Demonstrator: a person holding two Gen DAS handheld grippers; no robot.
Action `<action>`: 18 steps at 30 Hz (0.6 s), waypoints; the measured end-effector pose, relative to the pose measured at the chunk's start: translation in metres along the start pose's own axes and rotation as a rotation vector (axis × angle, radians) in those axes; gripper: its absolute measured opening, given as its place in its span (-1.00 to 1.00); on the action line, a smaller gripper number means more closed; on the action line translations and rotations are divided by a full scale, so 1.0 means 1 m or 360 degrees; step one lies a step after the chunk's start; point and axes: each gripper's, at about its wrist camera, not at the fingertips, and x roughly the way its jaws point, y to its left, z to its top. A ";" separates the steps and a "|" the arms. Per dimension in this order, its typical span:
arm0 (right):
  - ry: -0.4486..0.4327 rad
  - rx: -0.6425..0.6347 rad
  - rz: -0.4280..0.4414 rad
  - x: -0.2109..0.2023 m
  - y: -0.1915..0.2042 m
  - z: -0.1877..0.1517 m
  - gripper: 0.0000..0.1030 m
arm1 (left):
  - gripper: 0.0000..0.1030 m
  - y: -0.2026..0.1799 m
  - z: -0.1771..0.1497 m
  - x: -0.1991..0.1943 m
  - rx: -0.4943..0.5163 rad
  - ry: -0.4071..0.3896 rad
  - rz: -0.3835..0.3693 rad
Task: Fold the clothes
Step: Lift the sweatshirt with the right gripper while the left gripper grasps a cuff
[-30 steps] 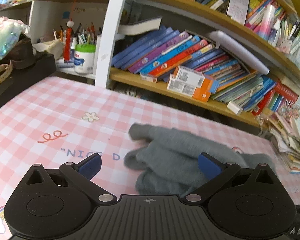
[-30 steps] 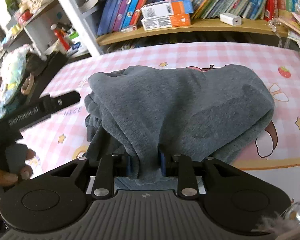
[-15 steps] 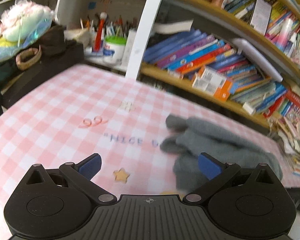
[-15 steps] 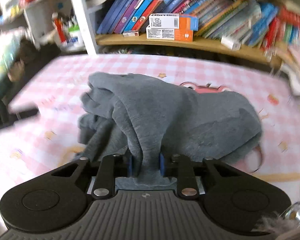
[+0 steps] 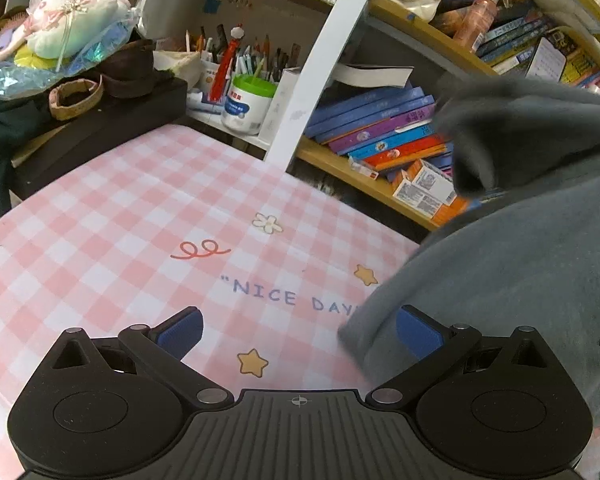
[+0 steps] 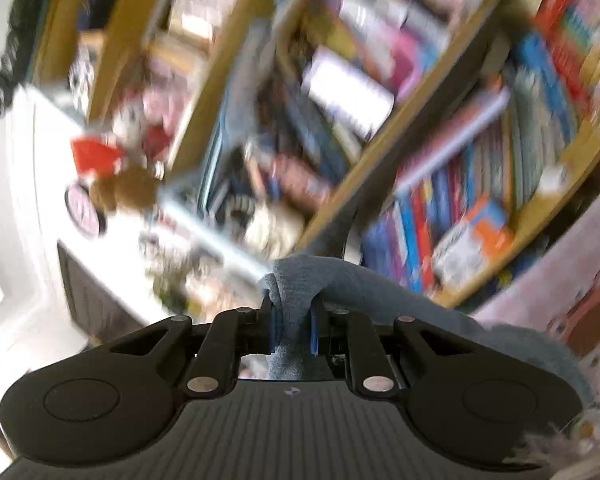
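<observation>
A grey fleece garment hangs lifted off the pink checked tablecloth, filling the right side of the left wrist view; its lower edge drapes over my left gripper's right blue pad. My left gripper is open, low over the cloth, with nothing between its fingers. In the blurred, tilted right wrist view my right gripper is shut on a bunched fold of the garment, which trails down to the right. The rest of the garment is hidden there.
A bookshelf with leaning books and an orange box runs along the table's far edge. A white pen tub stands at the back. A dark box with bags and a plush item sits left.
My right gripper has swung up and tilted, lifting the garment off the table. The garment now hangs close by my left gripper, which has shifted left and stayed open.
</observation>
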 end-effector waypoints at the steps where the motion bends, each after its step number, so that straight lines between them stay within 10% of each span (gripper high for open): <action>1: -0.0003 0.0031 -0.0066 -0.005 -0.009 -0.001 -0.73 | 1.00 0.000 0.000 0.001 -0.0003 0.0007 -0.0013; 9: 0.0300 0.0220 -0.1160 -0.053 -0.141 -0.061 -0.77 | 0.98 -0.020 -0.004 0.015 0.0073 0.0122 -0.0153; 18: 0.0403 0.0064 -0.1230 -0.063 -0.142 -0.074 -0.77 | 0.97 -0.083 0.002 0.059 0.0220 0.0300 -0.0365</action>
